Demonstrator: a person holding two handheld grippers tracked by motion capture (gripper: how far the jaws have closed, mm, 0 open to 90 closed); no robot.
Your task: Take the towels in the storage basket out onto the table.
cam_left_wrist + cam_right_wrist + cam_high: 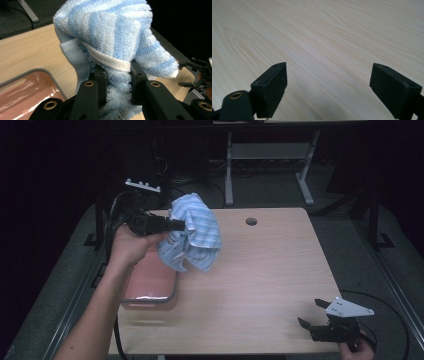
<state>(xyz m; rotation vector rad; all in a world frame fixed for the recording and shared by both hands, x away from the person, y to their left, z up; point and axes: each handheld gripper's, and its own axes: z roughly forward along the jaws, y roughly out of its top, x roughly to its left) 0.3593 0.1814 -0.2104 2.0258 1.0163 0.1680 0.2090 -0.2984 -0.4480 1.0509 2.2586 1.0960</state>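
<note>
Light wood-grain counter with cable hole, dark room, possibly a desk frame behind; left gripper clenched on striped blue towel above pink tray; right gripper fingers spread, near counter corner; no legible labels.

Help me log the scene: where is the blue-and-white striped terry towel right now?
The blue-and-white striped terry towel hangs clamped in the left gripper above the wooden table's far-left part, just beyond the pink tray.
</note>
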